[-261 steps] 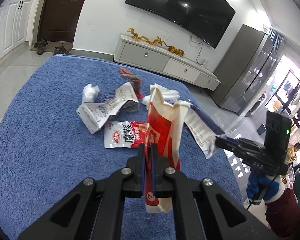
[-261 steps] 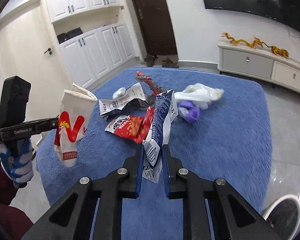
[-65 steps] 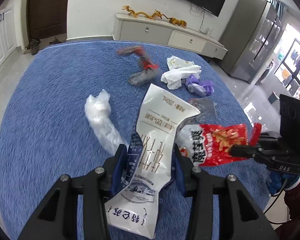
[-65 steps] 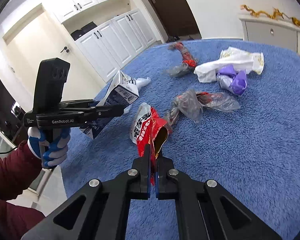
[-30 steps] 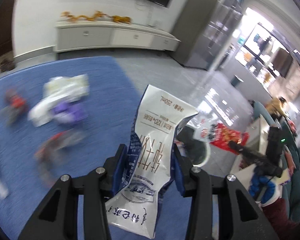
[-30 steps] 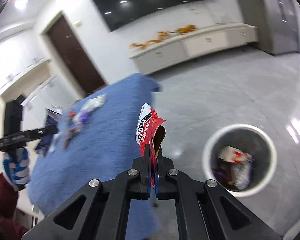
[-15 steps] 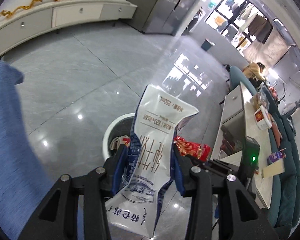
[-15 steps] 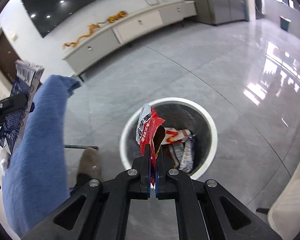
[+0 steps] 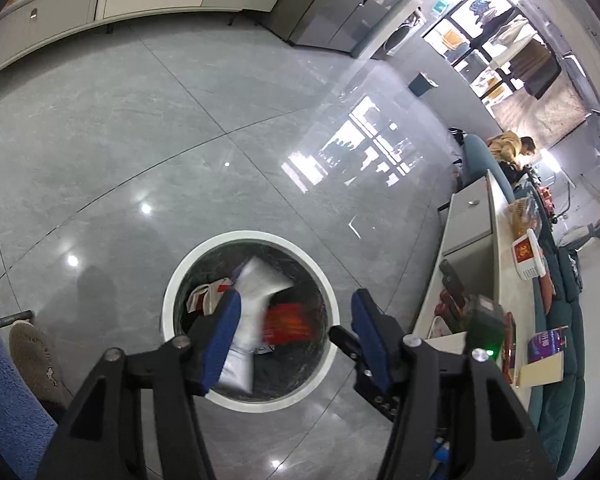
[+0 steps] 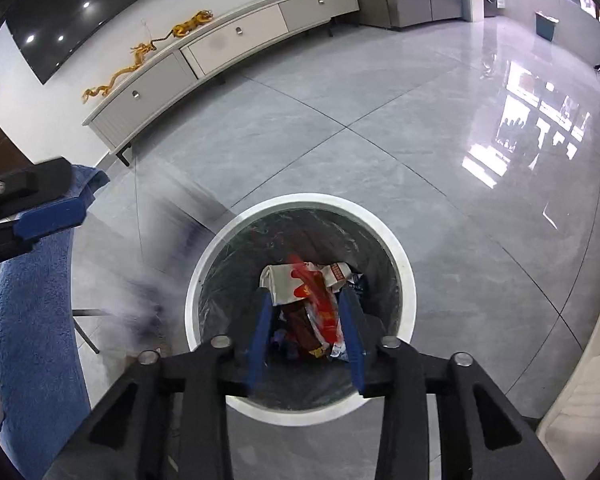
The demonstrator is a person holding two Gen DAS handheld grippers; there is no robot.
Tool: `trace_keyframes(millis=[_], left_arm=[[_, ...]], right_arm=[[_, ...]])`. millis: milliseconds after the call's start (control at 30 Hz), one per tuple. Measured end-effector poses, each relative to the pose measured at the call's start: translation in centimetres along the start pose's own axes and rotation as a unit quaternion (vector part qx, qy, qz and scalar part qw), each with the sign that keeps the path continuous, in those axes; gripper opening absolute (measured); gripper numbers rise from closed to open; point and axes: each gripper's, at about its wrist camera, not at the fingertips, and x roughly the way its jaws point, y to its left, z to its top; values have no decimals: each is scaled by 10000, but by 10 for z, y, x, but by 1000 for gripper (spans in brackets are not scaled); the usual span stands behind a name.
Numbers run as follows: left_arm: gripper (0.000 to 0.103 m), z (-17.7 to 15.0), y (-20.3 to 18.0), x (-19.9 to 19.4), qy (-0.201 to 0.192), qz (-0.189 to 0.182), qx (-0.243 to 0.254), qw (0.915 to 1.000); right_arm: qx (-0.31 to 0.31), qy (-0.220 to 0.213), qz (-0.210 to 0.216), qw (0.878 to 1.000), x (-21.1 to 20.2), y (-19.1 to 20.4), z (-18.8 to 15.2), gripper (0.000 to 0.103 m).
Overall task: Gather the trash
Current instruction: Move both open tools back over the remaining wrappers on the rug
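Drop step: left gripper (image 9: 294, 334) and right gripper (image 10: 306, 330) both spread, empty, wrappers falling into bin (image 10: 400, 264); next, back toward 9 o'clock.

left gripper (image 9: 294, 334) and right gripper (image 10: 306, 330) both point downward, blue-padded jaws spread wide, gripping nothing

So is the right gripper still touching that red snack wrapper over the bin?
Apart. The right wrist view shows the right gripper with jaws spread and the blurred red snack wrapper dropping between them into the bin.
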Motion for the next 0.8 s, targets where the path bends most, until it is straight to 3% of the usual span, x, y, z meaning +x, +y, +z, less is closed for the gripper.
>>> trace_keyframes(millis=[100,233,467,800], left_arm=[[56,-4,-2,-13,-146,35,113,9998],[55,-18,-11,-54,-619,296,398,9968],[55,-56,-12,-148,-1419,866,764,9831],[55,-132,30,-273,-2076,1497,487,9655]], right_arm=[[-129,-12,-28,9999,-4,6,-1,35],[-371,-156,-3,9992,-22,18,-2,35],[-900,-767,138,9929,-84,53,2,35],[-1594,-1567,758,9717,-183,129,1,35]])
